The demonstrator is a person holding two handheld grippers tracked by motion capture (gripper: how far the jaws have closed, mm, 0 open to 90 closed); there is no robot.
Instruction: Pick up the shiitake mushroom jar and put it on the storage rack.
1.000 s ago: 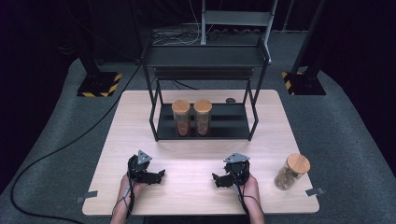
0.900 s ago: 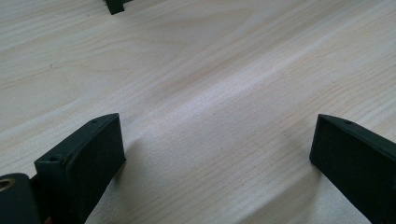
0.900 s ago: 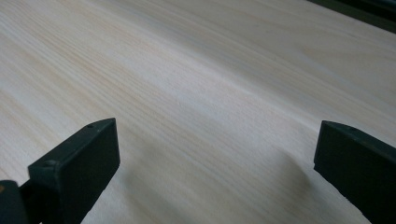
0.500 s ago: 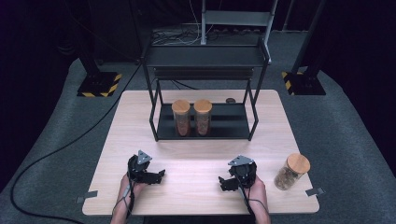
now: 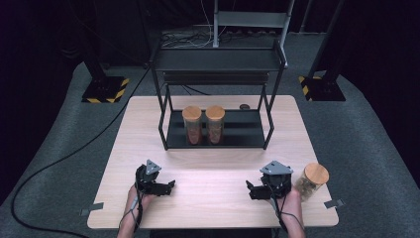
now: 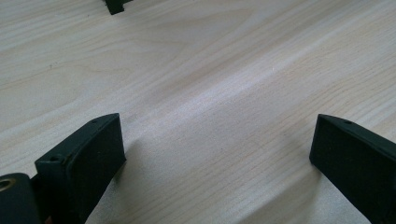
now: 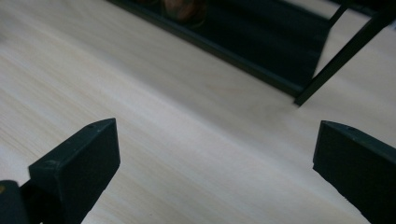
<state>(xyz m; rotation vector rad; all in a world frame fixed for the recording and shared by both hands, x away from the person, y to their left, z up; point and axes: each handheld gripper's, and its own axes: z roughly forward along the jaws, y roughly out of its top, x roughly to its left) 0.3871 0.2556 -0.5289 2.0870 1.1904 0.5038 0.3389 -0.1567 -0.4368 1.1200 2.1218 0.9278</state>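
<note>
Two jars with cork lids (image 5: 191, 124) and (image 5: 215, 124) already stand side by side on the bottom shelf of the black rack (image 5: 218, 64), toward its left half. A third jar with a cork lid (image 5: 311, 180) stands on the tabletop (image 5: 213, 163) at about 4 o'clock, near the right edge and well apart from the rack. My guess is that this jar should join the other two, so about two parts of the job look done and one part is left. The right tool (image 5: 253, 188) is just beside that jar, at its 9 o'clock side, but it is not touching it. Its jaws are wide apart with nothing between them, and they point toward the middle of the tabletop, not at the jar. In the right gripper view the rack's bottom shelf (image 7: 261, 51) lies ahead at 12 o'clock. The left tool (image 5: 166, 186) rests low at about 7 o'clock, far from the jar. Its jaws are wide apart too, over bare wood. To finish, I think the right tool must turn to the jar, close on it, and carry it to the free space on the shelf at the right of the two jars.
</note>
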